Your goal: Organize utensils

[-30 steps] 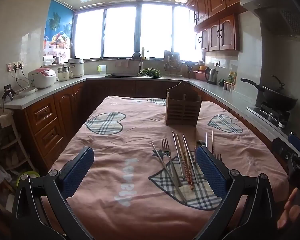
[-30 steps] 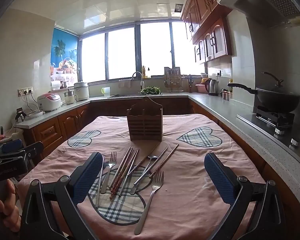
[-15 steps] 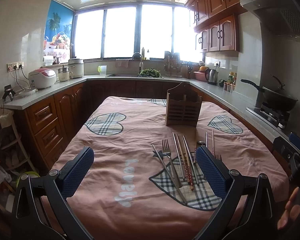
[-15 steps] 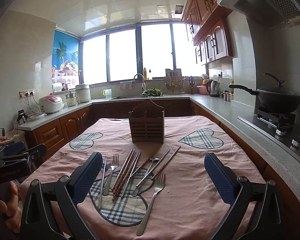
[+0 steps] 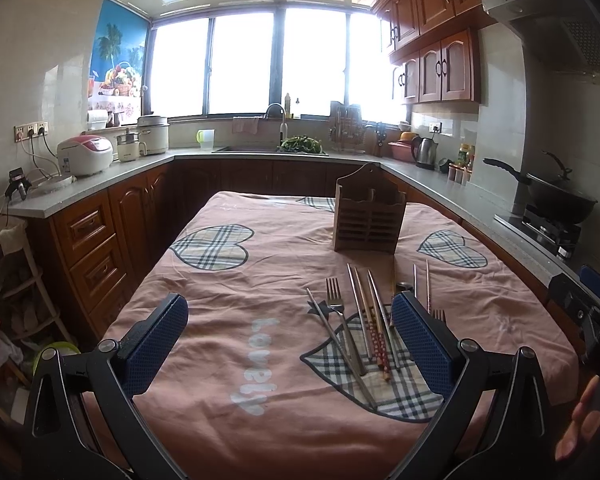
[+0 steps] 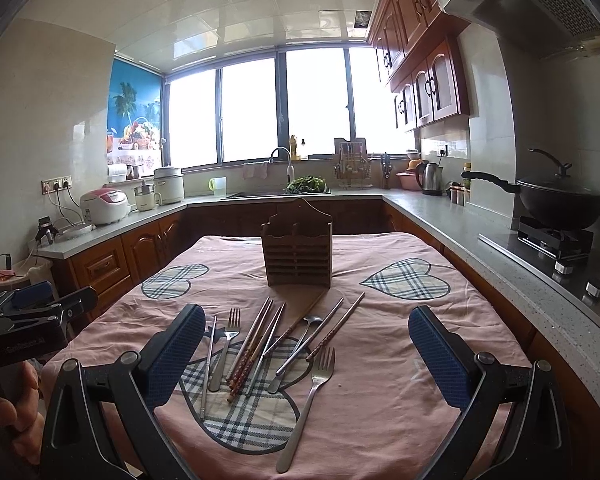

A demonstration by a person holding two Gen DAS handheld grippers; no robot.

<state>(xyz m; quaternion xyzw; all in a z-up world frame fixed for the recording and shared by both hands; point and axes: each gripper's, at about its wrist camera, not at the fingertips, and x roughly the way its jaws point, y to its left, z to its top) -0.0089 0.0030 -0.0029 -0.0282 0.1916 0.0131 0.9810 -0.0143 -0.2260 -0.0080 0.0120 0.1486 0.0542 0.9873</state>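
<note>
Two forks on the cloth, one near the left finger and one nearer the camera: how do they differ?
The far fork lies at the left of the pile, between a lone chopstick and the red chopsticks, nearly straight. The near fork lies apart at the right, closest to the camera, leaning right, and looks longer. Both are bare steel, flat on the tablecloth, tines toward the wooden holder.

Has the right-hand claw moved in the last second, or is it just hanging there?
Yes. The right claw has tipped upward: in its own view the brown slatted wooden utensil holder sits lower than before, with more ceiling showing.
</note>
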